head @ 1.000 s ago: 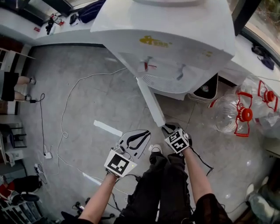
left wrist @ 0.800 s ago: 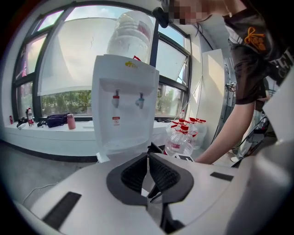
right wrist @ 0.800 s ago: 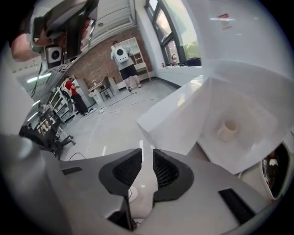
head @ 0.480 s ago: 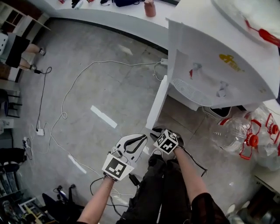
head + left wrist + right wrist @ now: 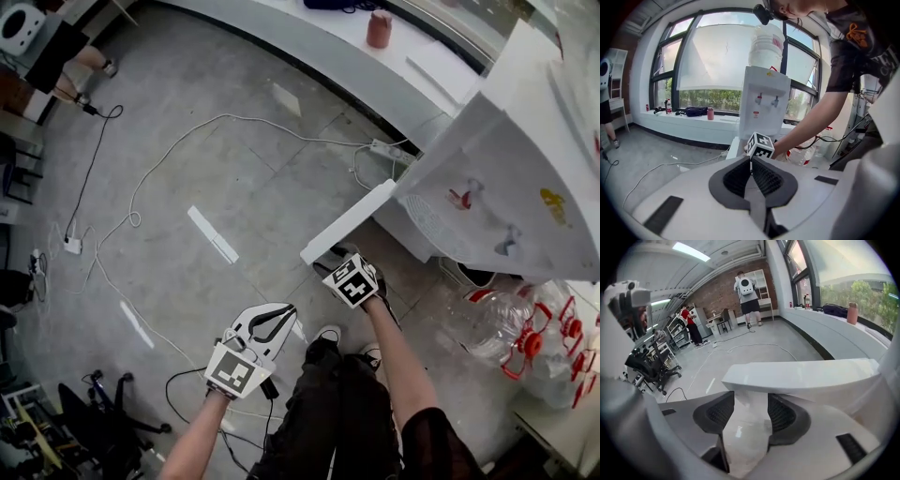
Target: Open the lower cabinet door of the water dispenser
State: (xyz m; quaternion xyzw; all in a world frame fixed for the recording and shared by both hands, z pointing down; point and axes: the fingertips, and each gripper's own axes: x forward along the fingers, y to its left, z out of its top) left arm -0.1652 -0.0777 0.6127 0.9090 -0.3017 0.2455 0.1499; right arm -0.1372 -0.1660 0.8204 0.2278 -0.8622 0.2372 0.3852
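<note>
The white water dispenser (image 5: 506, 178) stands at the right of the head view, and in the left gripper view the water dispenser (image 5: 764, 101) rises straight ahead. Its lower cabinet door (image 5: 347, 223) stands swung out, seen edge-on. My right gripper (image 5: 330, 255) is at the door's free edge. In the right gripper view the door (image 5: 806, 376) passes between the right gripper's (image 5: 751, 398) jaws, which are opening and no longer squeeze it. My left gripper (image 5: 284, 311) hangs lower left over the floor, and the left gripper (image 5: 751, 161) is shut on nothing.
Empty water bottles (image 5: 506, 328) with red handles lie right of the dispenser. A power strip (image 5: 389, 150) and cables (image 5: 141, 187) trail across the grey floor. A white window counter (image 5: 309, 37) carries a pink bottle (image 5: 379, 28). An office chair (image 5: 103, 422) stands lower left. People (image 5: 747, 291) stand far back.
The door has swung further out from the dispenser with my right gripper at its edge. Both grippers have shifted sideways across the floor, and the left has stayed shut.
</note>
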